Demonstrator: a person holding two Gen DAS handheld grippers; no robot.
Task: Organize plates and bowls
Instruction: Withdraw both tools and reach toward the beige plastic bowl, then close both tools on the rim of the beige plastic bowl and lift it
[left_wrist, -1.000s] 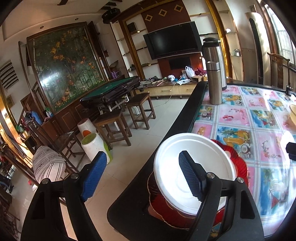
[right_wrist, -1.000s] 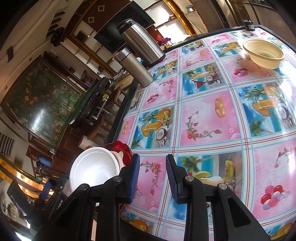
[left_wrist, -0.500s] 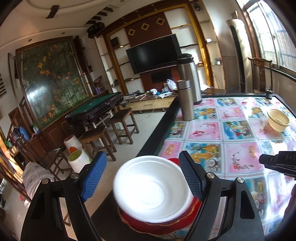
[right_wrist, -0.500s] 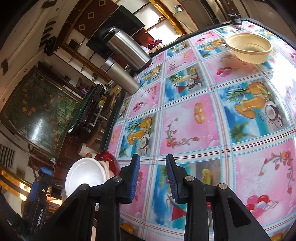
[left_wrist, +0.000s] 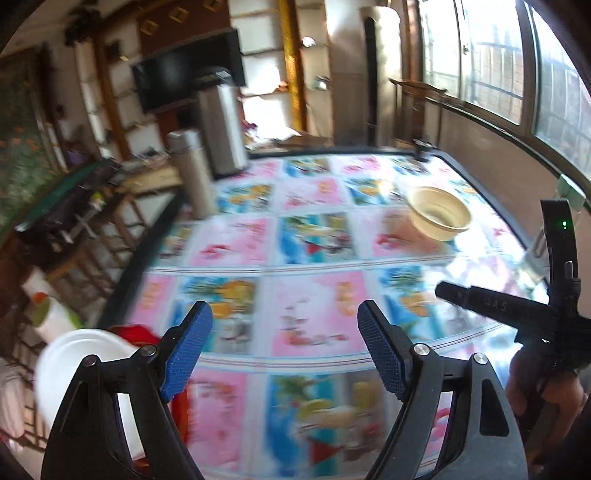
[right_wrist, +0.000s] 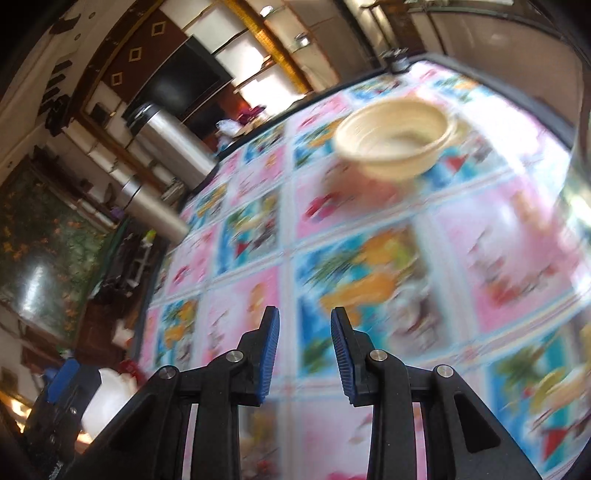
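Tablecloth (left_wrist: 314, 306) under left gripper (left_wrist: 284, 354) wide open, empty; right gripper (right_wrist: 304, 354) narrowly parted, empty.

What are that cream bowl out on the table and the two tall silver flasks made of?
The cream ribbed bowl looks like thin matte plastic, perhaps disposable: its wall shows fine ridges and a thin rolled rim, though blur leaves this open. The two tall silver flasks look like brushed stainless steel, with soft streaky reflections along their sides. The glossy tablecloth printed with pictures appears to be plastic-coated, given the glare.
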